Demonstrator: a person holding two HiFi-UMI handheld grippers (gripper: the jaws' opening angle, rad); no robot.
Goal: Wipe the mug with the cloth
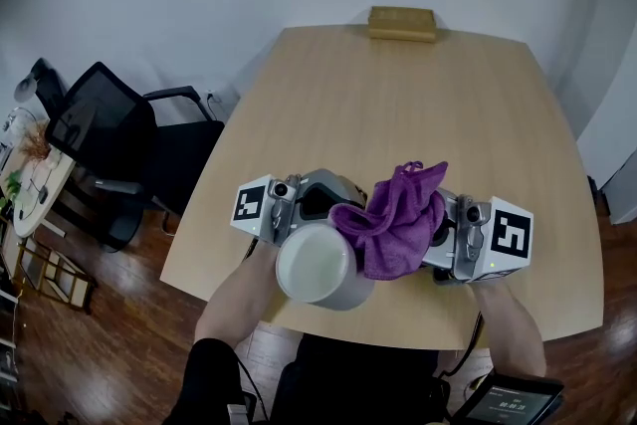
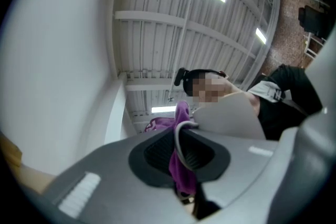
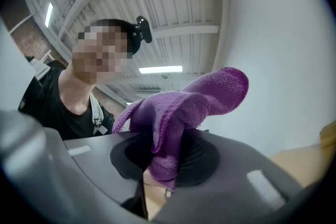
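Left gripper (image 1: 304,209): jaws clamped on mug (image 1: 318,266) wall, mug held up over near counter (image 1: 398,95) edge. Right gripper (image 1: 448,229): jaws pinching cloth (image 1: 398,219). Cloth lies against mug's right side; I judge right hand nearer for wiping.

Black office chair (image 1: 109,129) beside wooden table (image 1: 418,105), tan box (image 1: 402,23) at far edge

From here the purple knitted cloth (image 3: 178,113) looks like soft, coarse-ribbed yarn, fuzzy and matt. I see the pale round mug (image 1: 320,266) as smooth with a dull satin sheen; whether it is ceramic I can't tell. The left gripper (image 2: 181,157) and right gripper (image 3: 165,162) are matt grey plastic with black ribbed pads (image 3: 198,157). The light wooden table (image 1: 398,105) is smooth and matt, and the dark wooden floor (image 1: 119,314) is glossy.
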